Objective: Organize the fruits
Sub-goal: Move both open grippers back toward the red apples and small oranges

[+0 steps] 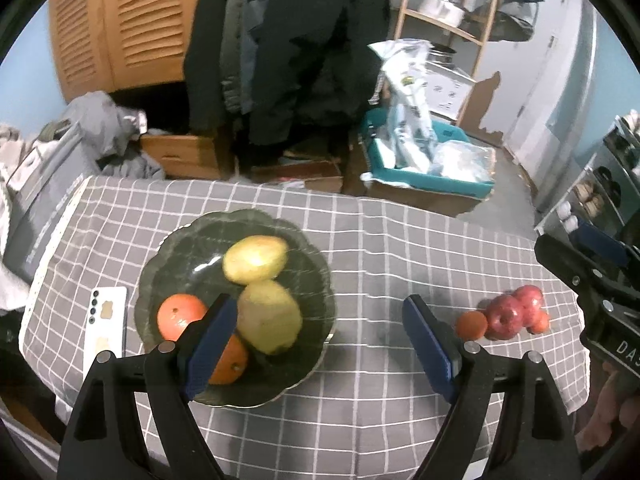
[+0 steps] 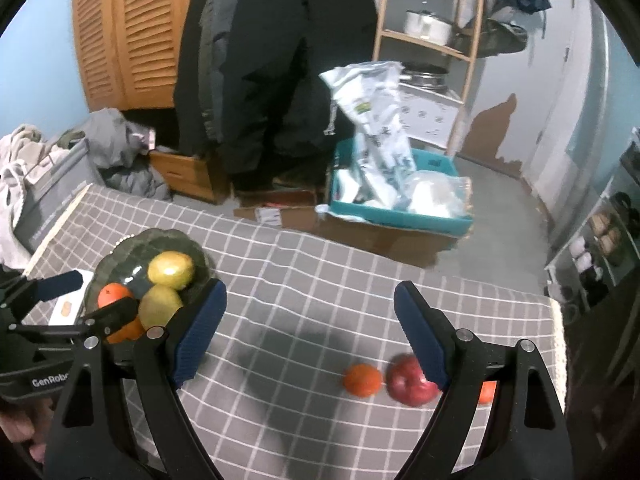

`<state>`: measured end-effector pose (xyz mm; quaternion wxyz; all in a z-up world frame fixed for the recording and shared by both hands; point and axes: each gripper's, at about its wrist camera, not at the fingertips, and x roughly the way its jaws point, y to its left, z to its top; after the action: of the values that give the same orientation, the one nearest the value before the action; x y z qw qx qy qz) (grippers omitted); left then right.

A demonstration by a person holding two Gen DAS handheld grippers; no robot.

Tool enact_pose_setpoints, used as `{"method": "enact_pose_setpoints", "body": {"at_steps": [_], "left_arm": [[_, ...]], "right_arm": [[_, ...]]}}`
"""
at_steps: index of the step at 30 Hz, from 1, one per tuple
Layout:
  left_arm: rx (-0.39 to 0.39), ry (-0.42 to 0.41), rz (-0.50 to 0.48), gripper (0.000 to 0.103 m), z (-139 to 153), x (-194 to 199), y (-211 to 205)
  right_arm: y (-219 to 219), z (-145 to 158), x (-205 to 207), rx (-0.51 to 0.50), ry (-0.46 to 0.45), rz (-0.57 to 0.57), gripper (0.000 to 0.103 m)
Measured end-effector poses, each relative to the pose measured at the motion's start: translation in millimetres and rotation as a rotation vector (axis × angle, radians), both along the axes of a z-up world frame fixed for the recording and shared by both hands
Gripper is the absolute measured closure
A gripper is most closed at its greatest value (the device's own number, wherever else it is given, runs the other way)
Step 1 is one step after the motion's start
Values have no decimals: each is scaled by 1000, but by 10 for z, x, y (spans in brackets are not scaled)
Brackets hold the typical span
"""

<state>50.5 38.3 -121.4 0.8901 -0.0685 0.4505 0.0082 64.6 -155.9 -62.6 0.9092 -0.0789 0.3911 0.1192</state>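
From the left wrist view, the left gripper (image 1: 320, 336) hangs spread wide with nothing in it above the checked tablecloth (image 1: 360, 240); its left finger overlaps the green dish (image 1: 168, 248) holding two yellow-green fruits (image 1: 256, 260) and two oranges (image 1: 180, 316). Red apples (image 1: 516, 312) sit well to the right.

From the right wrist view, the right gripper (image 2: 308, 332) is likewise spread and empty, a small orange (image 2: 362, 379) and a red apple (image 2: 410, 380) just beside its right finger.

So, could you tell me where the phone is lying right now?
In the left wrist view, the phone lies flat on the checked tablecloth, just left of the fruit plate.
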Motion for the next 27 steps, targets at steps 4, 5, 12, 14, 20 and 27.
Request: {"method": "enact_pose_setpoints", "body": {"at_steps": [4,5,12,14,20,27], "left_arm": [[4,-10,-38,16,55,7,-182],[5,-11,-46,16,65,11,-224],[13,-11,-104,16,85,43,-499],[16,-9,-120,16,87,52,-584],[31,-4,-171,16,75,73,-831],[59,11,-237,16,8,107,-1141]], "right_arm": [[-231,60,-76,-8,-16,-36,17],[-285,72,-93,-10,-20,-45,17],[-647,101,-210,-23,-31,-97,17],[-753,87,-229,-28,-28,-114,17],[-1068,41,-289,-26,-15,-169,17],[-1393,-16,-339,-5,0,-227,17]]}}
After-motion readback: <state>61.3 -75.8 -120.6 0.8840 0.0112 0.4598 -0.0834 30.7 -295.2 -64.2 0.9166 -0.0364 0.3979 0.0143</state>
